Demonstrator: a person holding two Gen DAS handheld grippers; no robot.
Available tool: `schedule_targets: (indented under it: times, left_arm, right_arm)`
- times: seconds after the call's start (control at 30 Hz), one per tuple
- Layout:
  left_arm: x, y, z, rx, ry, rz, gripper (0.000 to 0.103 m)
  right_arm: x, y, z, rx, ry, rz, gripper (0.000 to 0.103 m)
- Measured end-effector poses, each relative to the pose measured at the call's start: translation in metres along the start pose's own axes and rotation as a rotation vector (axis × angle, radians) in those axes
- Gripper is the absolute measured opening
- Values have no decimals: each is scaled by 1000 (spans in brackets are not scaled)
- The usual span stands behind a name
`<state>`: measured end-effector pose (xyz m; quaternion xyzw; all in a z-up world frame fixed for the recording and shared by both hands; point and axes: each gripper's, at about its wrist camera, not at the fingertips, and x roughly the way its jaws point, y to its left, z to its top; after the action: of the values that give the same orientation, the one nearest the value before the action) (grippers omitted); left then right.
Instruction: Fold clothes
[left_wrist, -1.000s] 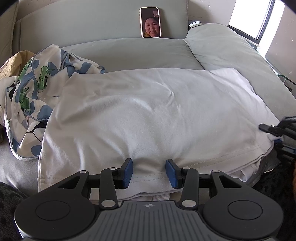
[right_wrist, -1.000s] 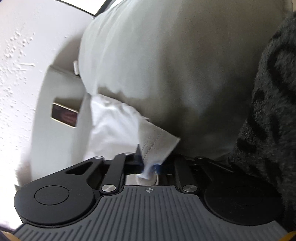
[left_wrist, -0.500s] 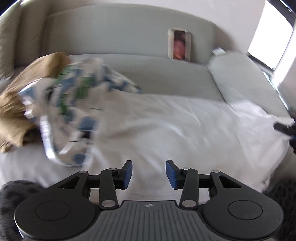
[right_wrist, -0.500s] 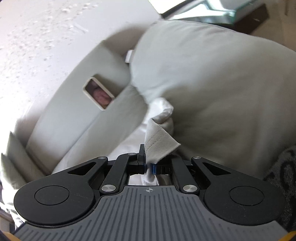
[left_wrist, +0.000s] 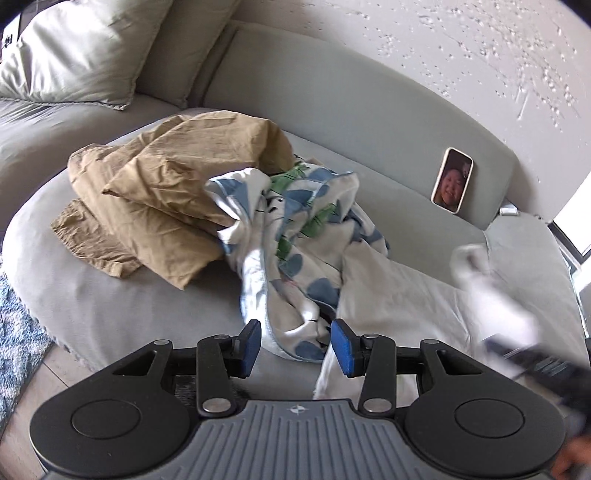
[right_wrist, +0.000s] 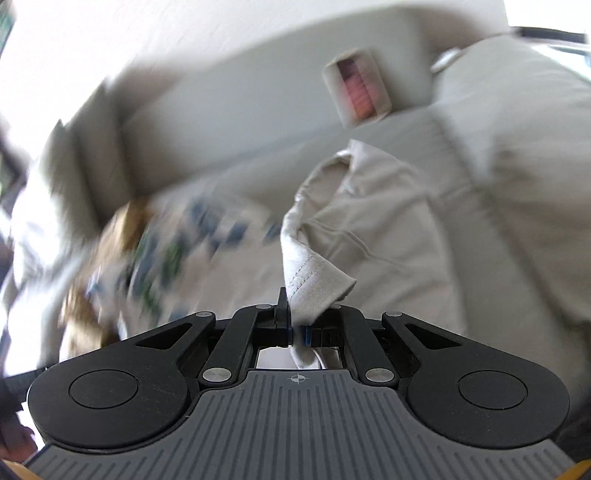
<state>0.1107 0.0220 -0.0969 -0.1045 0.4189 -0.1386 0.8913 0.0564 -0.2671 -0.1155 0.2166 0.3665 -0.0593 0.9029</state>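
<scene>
Three clothes: a white shirt (left_wrist: 402, 295), a leafy blue and green cloth (left_wrist: 295, 236) and a brown cloth (left_wrist: 177, 184) all lie on the grey sofa (left_wrist: 110, 295).
Done so far: not much, I think. No neat folded pile shows anywhere.
White shirt: it lies at the lower right of the left view, partly lifted, so its fold looks only just begun.
Right gripper (right_wrist: 298, 330): its fingers are pressed together on the stitched hem of the white shirt, low in the middle of the right view.
Left gripper (left_wrist: 295, 349): its blue fingers (left_wrist: 249, 345) stand wide apart and hold nothing. The edge of the leafy cloth hangs between them.
Still to do: finish the white shirt, then fold the leafy cloth and the crumpled brown cloth at the middle left.
Changed since one second ago: back then the white shirt lay flat and wide across the sofa. Now one side is pulled up and bunched. The left view now looks more to the left, so the brown cloth shows.
Phone (left_wrist: 452, 181): it leans on the sofa back at the upper right, as before.
</scene>
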Motion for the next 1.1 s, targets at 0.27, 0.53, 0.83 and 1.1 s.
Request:
schedule_targets:
  times: [0.27, 0.53, 0.83, 1.1]
  left_arm:
    - [0, 7, -3, -17, 6, -22, 41]
    - [1, 10, -1, -36, -2, -29, 41]
    - [-1, 18, -3, -61, 1, -14, 41]
    - [-1, 16, -4, -55, 7, -10, 41]
  right_arm:
    - [37, 31, -31, -77, 153, -23, 6]
    - [7, 48, 0, -10, 27, 99, 6]
    - [9, 78, -4, -6, 35, 192, 6]
    - [0, 94, -27, -170, 52, 214, 4]
